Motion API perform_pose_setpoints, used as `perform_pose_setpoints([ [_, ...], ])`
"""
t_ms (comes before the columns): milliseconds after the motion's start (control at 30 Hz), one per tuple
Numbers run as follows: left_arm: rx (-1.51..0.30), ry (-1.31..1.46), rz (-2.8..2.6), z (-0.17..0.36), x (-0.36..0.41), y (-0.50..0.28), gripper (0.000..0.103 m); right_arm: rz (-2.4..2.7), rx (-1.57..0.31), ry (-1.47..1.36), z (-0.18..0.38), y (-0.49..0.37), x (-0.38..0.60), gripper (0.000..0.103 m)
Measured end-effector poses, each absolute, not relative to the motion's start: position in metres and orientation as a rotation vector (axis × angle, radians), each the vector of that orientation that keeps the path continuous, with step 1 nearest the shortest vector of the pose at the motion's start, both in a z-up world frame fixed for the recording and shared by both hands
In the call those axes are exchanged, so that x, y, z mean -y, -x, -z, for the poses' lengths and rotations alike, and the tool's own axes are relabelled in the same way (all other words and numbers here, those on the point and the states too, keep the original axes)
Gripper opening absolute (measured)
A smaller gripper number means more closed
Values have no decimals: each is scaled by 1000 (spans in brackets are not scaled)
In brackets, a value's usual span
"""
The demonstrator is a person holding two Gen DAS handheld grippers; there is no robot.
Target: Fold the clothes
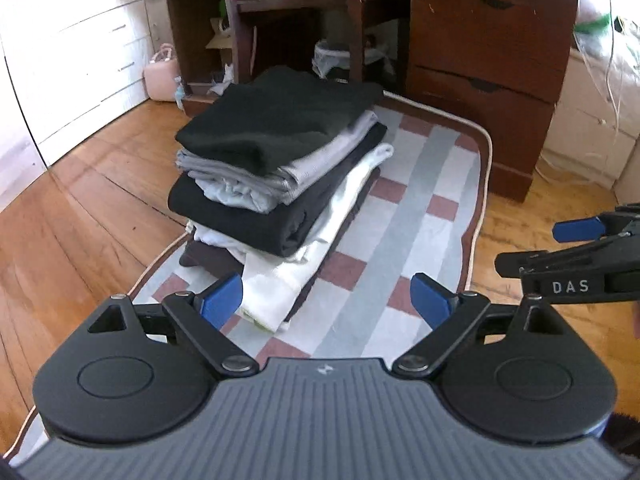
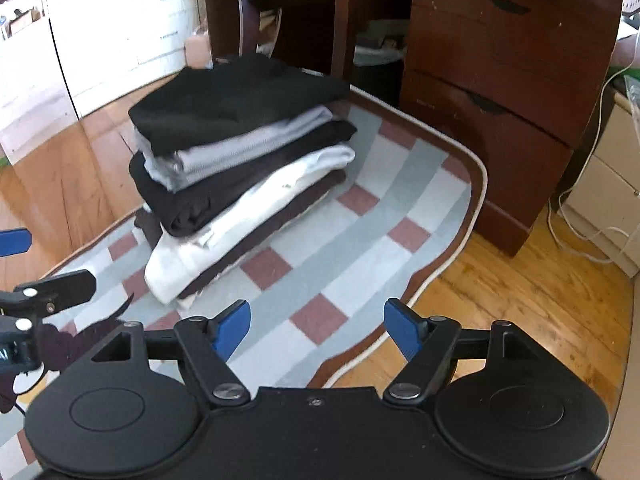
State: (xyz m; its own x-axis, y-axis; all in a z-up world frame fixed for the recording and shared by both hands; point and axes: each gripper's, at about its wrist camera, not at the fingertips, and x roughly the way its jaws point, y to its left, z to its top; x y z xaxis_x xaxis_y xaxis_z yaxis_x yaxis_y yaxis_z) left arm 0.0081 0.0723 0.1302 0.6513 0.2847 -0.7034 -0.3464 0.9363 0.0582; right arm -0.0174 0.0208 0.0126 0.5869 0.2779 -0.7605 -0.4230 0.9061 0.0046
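Observation:
A stack of folded clothes (image 1: 276, 176) (image 2: 236, 160) sits on a checked rug (image 1: 400, 216) (image 2: 360, 232). A black garment lies on top, then grey, black, white and dark brown layers. My left gripper (image 1: 326, 300) hovers open over the rug, just in front of the stack's near corner, holding nothing. My right gripper (image 2: 316, 328) is open too, above the rug's right part and nearer than the stack, with nothing between its blue pads. Each gripper shows at the edge of the other's view: the right gripper (image 1: 568, 252) and the left gripper (image 2: 36, 276).
A dark wooden desk with drawers (image 1: 484, 60) (image 2: 500, 72) and a chair (image 1: 296, 4) stand behind the rug. White drawers (image 1: 80, 60) line the left wall. A pink bag (image 1: 162, 76) sits on the wood floor (image 1: 80, 208). White cables (image 2: 580, 236) trail at right.

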Motion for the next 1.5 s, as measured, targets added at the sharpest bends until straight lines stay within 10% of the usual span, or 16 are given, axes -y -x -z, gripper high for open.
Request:
perform_pose_setpoints([
  [1500, -828, 55, -345, -115, -65, -10, 103, -414, -909, 233, 5, 14, -29, 81],
])
